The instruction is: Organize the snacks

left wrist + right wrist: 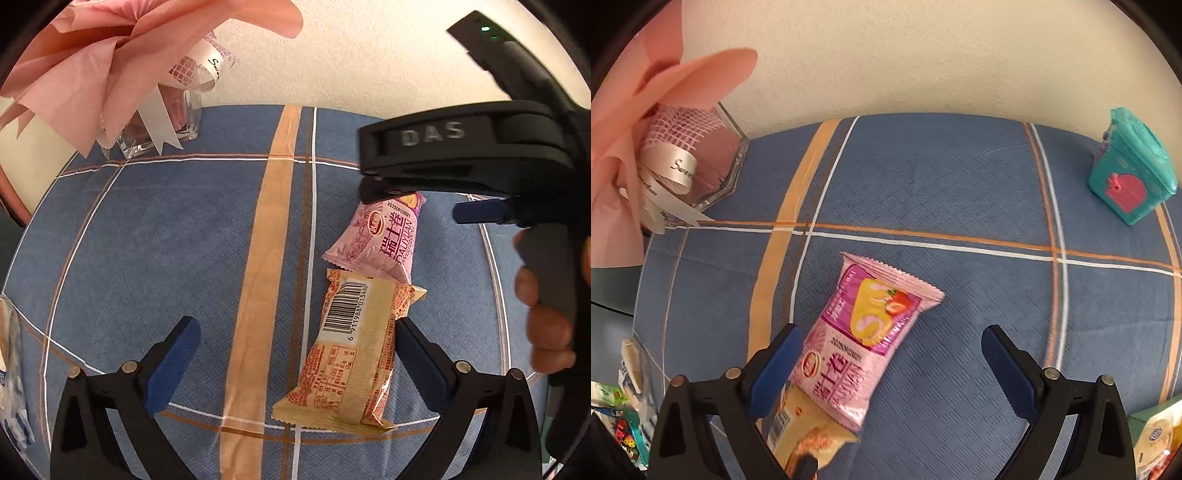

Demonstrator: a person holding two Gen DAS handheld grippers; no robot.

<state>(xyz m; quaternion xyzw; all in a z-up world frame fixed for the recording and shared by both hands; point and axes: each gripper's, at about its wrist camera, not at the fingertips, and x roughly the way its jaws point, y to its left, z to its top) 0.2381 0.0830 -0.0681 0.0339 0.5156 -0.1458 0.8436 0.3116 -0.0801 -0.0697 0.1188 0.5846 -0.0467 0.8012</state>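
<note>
A pink plastic snack packet lies on the blue checked tablecloth, overlapping a beige barcoded snack packet nearer the cameras. A glass vase of pink paper flowers stands far left, a teal toy house far right.

Both wrist fisheyes look down close over the blue tablecloth toward the wall, sharing the pink snack.
</note>
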